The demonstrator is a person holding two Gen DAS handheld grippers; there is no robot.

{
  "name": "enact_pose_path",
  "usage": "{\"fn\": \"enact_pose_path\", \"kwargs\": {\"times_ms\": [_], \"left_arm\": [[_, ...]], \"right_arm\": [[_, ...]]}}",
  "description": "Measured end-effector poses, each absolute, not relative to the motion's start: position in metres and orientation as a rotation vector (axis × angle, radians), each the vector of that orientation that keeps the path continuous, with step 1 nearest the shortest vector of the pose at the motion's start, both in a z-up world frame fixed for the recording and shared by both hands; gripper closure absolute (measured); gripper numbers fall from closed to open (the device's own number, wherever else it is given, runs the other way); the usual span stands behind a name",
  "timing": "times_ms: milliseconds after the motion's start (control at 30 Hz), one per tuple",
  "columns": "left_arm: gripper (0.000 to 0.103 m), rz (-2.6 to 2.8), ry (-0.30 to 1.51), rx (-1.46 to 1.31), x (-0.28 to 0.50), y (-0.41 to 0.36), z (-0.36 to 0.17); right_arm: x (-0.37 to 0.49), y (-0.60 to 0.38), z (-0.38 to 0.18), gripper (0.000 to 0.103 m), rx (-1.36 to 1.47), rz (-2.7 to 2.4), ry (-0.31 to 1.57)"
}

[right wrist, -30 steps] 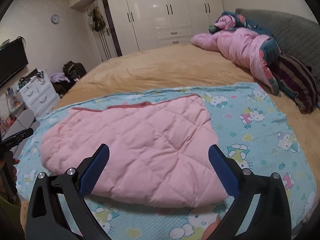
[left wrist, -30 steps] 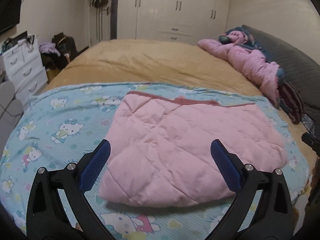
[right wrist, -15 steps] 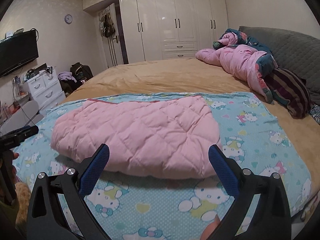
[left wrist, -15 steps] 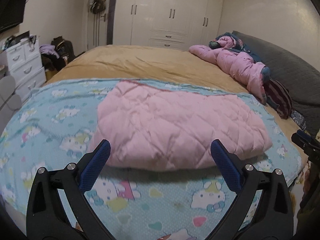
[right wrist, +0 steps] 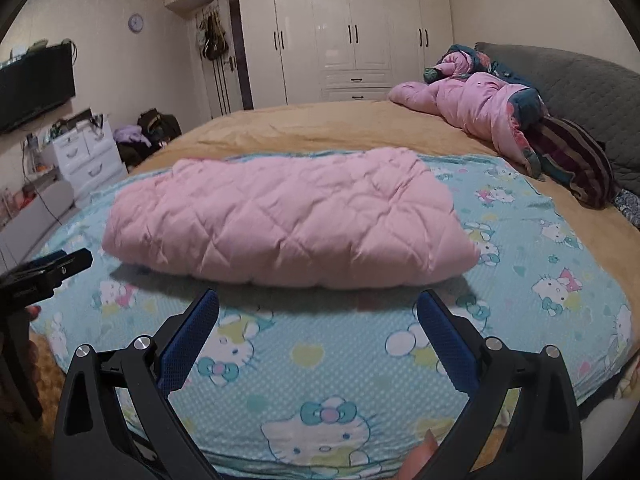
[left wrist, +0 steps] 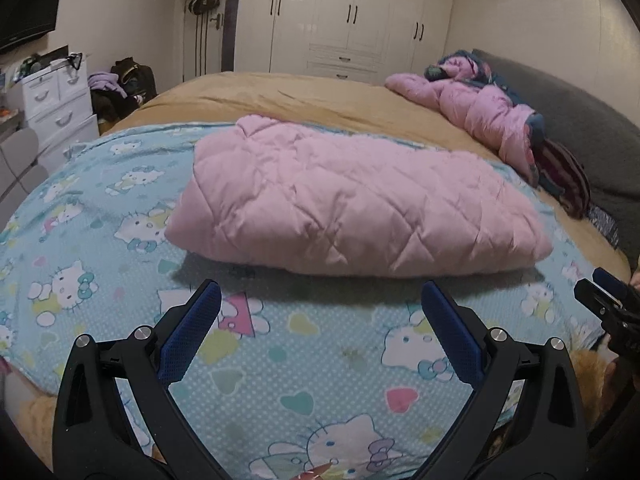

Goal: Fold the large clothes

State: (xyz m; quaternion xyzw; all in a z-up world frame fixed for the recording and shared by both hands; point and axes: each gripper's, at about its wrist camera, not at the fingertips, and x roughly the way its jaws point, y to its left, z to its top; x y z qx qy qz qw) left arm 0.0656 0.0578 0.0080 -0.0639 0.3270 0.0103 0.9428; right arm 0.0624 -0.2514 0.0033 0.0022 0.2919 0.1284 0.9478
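A pink quilted padded garment [left wrist: 344, 204] lies folded into a thick rectangle on a light blue cartoon-cat sheet [left wrist: 256, 364] spread over the bed. In the right wrist view the same garment [right wrist: 288, 220] lies across the middle of the sheet [right wrist: 320, 360]. My left gripper [left wrist: 320, 312] hangs open just short of the garment's near edge, nothing between its blue pads. My right gripper [right wrist: 318, 320] is open too, low over the sheet in front of the garment. Each gripper shows at the edge of the other's view, the right gripper [left wrist: 608, 304] and the left gripper [right wrist: 44, 272].
A tan bedspread [left wrist: 288, 100] covers the bed behind the sheet. A heap of pink and dark clothes [right wrist: 492, 116] lies by the grey headboard [right wrist: 588, 84]. White drawers [left wrist: 60, 100] and bags stand at the left, white wardrobes [right wrist: 352, 32] along the far wall.
Both grippers have dropped low and drawn back toward the near edge of the bed. The garment now lies farther ahead of the fingers. It has not been touched.
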Motion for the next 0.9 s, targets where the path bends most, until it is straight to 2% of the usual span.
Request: {"fn": "enact_pose_path", "kwargs": {"times_ms": [900], "left_arm": [[0.009, 0.068, 0.680, -0.097, 0.0627, 0.0584, 0.0113]], "right_arm": [[0.0567, -0.2410, 0.0063, 0.004, 0.010, 0.287, 0.597]]}}
